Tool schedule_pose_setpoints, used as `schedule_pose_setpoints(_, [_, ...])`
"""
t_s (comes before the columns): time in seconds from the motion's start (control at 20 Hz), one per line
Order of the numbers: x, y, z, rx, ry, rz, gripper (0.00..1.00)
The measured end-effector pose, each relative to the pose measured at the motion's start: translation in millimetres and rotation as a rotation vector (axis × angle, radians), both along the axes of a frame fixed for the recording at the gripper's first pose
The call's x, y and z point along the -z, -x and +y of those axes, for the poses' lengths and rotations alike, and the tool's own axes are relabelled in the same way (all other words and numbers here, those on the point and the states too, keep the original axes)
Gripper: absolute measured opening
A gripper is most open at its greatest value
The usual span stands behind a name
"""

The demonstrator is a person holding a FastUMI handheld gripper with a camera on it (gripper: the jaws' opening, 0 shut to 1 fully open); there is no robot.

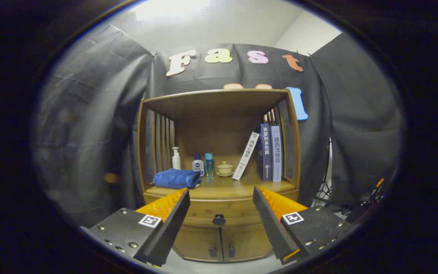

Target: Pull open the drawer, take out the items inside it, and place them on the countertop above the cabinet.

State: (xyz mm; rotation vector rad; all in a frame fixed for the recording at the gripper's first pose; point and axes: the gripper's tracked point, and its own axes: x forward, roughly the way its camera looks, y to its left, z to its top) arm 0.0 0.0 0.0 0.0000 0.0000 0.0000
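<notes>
A wooden cabinet (219,228) stands ahead with a closed drawer (203,211) under its countertop (222,187). The drawer's dark round knob (218,219) shows between my two fingers, some way beyond them. My gripper (221,198) is open, fingers spread wide with nothing between them. The drawer's contents are hidden.
On the countertop lie a folded blue towel (176,178), a white pump bottle (176,158), a small blue-capped bottle (198,164), a teal bottle (209,164), a lidded cup (225,169) and several books (270,152). Two lower doors (221,243) sit under the drawer. A stand (367,198) is at right.
</notes>
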Motion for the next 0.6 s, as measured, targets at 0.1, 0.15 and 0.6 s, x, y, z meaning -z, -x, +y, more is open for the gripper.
schedule_pose_setpoints(0.1, [-2.9,1.1,0.4,0.004,0.021,-0.004,1.00])
schedule_pose_setpoints(0.15, [-4.6,0.8,0.3,0.007,0.027,-0.006,1.00])
schedule_pose_setpoints(0.6, [-8.4,-3.8,8.6,0.004,-0.030,-0.009,1.00])
